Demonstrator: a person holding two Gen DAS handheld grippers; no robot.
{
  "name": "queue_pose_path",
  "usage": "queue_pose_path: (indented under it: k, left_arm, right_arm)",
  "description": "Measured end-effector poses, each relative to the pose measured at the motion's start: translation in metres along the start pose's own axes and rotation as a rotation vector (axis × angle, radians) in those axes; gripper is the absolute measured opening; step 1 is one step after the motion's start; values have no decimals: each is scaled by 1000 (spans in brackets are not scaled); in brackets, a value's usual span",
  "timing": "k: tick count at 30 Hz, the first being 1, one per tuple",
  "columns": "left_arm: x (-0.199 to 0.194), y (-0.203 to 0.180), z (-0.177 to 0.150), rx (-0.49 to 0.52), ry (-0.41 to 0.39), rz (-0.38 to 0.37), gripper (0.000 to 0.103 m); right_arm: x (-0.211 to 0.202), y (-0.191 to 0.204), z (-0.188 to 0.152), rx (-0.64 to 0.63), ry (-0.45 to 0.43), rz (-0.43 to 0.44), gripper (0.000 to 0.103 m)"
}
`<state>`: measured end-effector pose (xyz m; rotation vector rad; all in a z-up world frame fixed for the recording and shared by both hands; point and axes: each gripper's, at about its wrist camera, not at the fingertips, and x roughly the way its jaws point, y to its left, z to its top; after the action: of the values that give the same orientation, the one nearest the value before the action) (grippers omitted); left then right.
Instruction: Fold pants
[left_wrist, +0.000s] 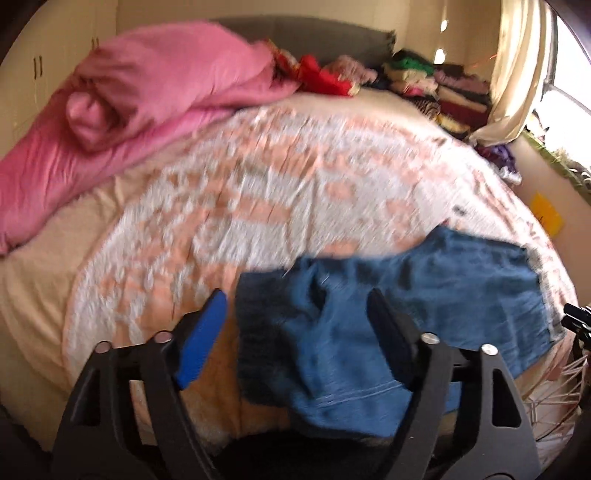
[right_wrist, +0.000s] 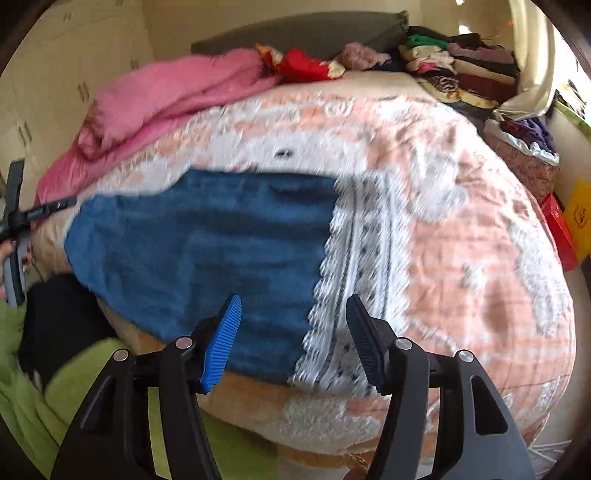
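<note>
Blue denim pants (left_wrist: 388, 306) lie on the bed's peach-and-white patterned cover near its front edge, partly bunched at the near end. They also show in the right wrist view (right_wrist: 207, 251), spread flat. My left gripper (left_wrist: 295, 306) is open and empty above the pants' near end. My right gripper (right_wrist: 293, 314) is open and empty above the pants' right edge. Both views are blurred by motion.
A pink blanket (left_wrist: 140, 99) is heaped at the bed's far left. Stacks of folded clothes (left_wrist: 443, 85) sit at the far right by a curtain (left_wrist: 517, 74). A laundry basket (right_wrist: 524, 151) stands right of the bed. Green fabric (right_wrist: 74, 373) is at the near left.
</note>
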<state>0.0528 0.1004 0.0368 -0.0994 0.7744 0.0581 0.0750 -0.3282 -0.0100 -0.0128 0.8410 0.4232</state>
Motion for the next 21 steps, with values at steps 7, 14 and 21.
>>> queue_pose_path:
  k: [7,14,21]
  left_arm:
    - [-4,-44,32,79,-45,-77,84]
    - [32,-92,56,126,-2,-166,85]
    - [76,-128,66,149,73,-235,85]
  right_arm:
    - [-7,-33,29,105,-73,-27,61]
    - [-1,-61,51,181,-98,-49,77]
    - [13,-80,69,203,-97,-40,77]
